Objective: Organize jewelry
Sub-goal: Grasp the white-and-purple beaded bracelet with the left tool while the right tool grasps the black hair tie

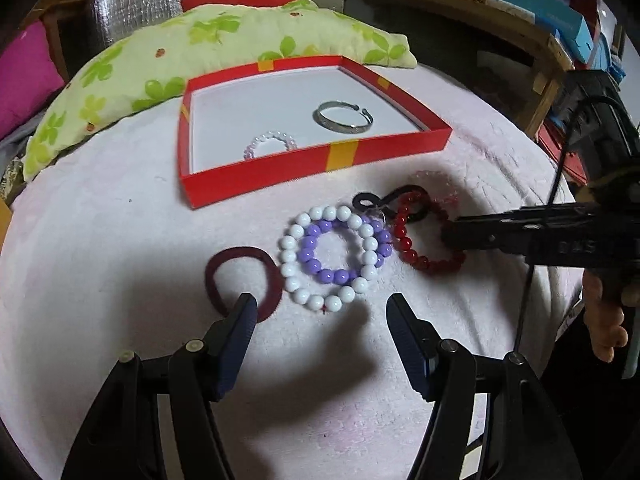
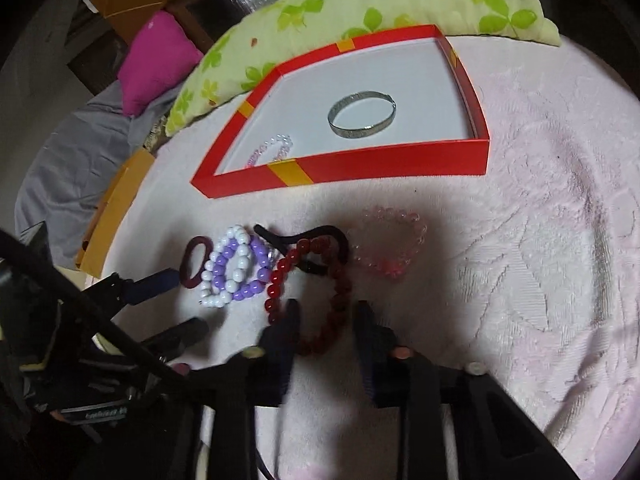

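Red bead bracelet point(image 2: 320, 300): glossy dark-red round beads on a loop, lying flat on the pink towel point(image 2: 540, 240) at lower centre of the right wrist view, in front of the box.

Red box point(image 1: 316, 164): shallow, white-floored, yellow tape marks on its walls; upper centre. Inside: a silver bangle point(image 1: 346, 117) and a clear beaded bracelet point(image 1: 272, 145) near the front wall.

Neighbours on the towel: black hair tie point(image 1: 384, 200) overlapping the red loop's far side; white bead bracelet point(image 1: 330, 258) with a purple bead bracelet point(image 1: 344, 256) lying within and across it, just left of the red one; maroon hair tie point(image 1: 240, 276) further left; pale pink bead bracelet point(image 2: 390, 248) to the right. A green leaf-print pillow point(image 1: 160, 64) lies behind the box.

Right gripper point(image 2: 324, 312): angled downward, fingers narrowed either side of the red loop's near arc (blur hides whether the pads press it).

Left gripper point(image 1: 320, 308): angled down, fingers spread, nothing between them, one tip over the maroon tie.
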